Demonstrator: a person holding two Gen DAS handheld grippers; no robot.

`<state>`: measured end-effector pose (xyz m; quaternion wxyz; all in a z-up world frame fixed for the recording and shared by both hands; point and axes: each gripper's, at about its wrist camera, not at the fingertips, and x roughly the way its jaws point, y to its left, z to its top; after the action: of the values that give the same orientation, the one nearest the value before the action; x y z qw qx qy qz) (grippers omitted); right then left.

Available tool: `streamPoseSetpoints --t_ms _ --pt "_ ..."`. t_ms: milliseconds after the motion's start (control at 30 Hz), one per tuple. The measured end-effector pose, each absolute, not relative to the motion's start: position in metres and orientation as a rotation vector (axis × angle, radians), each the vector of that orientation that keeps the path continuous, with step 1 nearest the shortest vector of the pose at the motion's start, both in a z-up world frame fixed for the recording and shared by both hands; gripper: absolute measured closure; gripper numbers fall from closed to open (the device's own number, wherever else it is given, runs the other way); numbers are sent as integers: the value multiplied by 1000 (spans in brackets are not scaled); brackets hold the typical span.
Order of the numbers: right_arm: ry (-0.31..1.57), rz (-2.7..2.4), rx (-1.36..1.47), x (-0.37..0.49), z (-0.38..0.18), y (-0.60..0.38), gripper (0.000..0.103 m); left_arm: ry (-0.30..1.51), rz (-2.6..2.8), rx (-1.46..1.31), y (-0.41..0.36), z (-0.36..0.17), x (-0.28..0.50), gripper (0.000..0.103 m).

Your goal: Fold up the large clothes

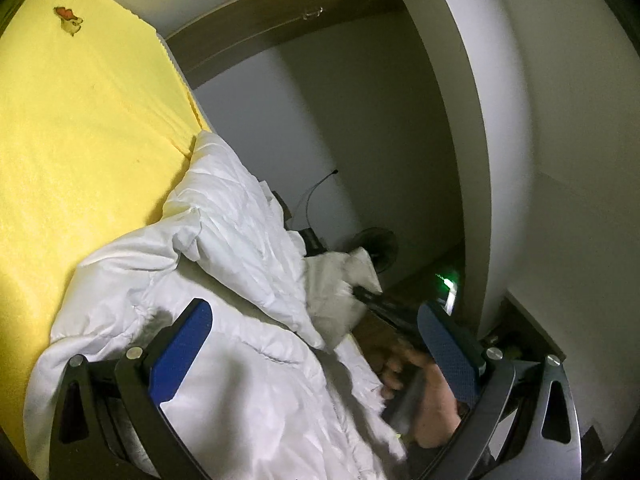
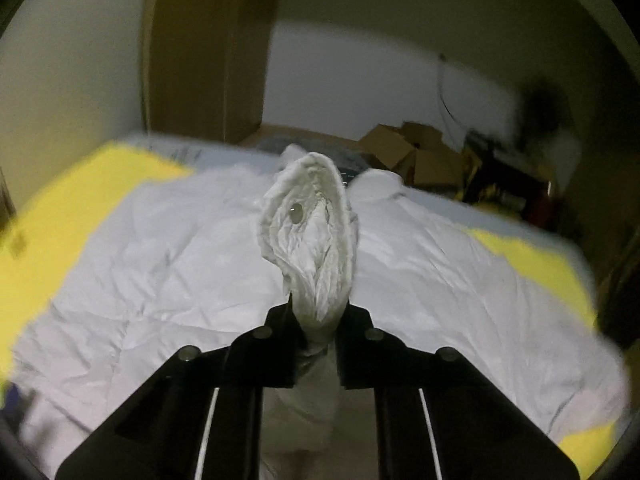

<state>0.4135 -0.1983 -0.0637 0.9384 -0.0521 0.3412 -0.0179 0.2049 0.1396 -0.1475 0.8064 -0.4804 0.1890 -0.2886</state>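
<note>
I have the white padded jacket (image 2: 168,248) spread over the yellow bed cover (image 1: 80,128), most of it lying flat, with the far side bunched toward the edge of that cover. My right gripper (image 2: 316,312) is clamped on a cuff-like end (image 2: 308,220) of the jacket, a snap showing on the puckered fabric that stands up from the jaws. My left gripper (image 1: 316,352) stands wide apart just above the jacket, touching nothing that I can see. I judge the jacket light, soft and puffy, with a slick shell that may slide out of a shallow pinch. Seams, cuffs and hems look like the safest places to grip; the quilted middle would just compress and slip.
</note>
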Motion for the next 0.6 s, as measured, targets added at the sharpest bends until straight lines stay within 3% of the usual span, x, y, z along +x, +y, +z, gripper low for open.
streamPoseSetpoints --t_ms 133,267,367,400,500,600 --pt "732 -33 246 404 -73 -279 89 413 -604 -1006 139 -148 209 0" --pt "899 -77 505 406 -127 -341 86 419 -589 -989 139 -148 209 0" --pt "816 -103 574 386 -114 -355 82 426 -582 -976 138 -147 209 0" --pt "747 -112 568 377 -101 -354 78 431 -579 -970 138 -147 211 0" --pt "646 -17 542 379 -77 -336 49 449 -569 -949 135 -146 214 0" --pt "715 106 528 412 -86 -310 49 452 -570 -941 135 -146 213 0"
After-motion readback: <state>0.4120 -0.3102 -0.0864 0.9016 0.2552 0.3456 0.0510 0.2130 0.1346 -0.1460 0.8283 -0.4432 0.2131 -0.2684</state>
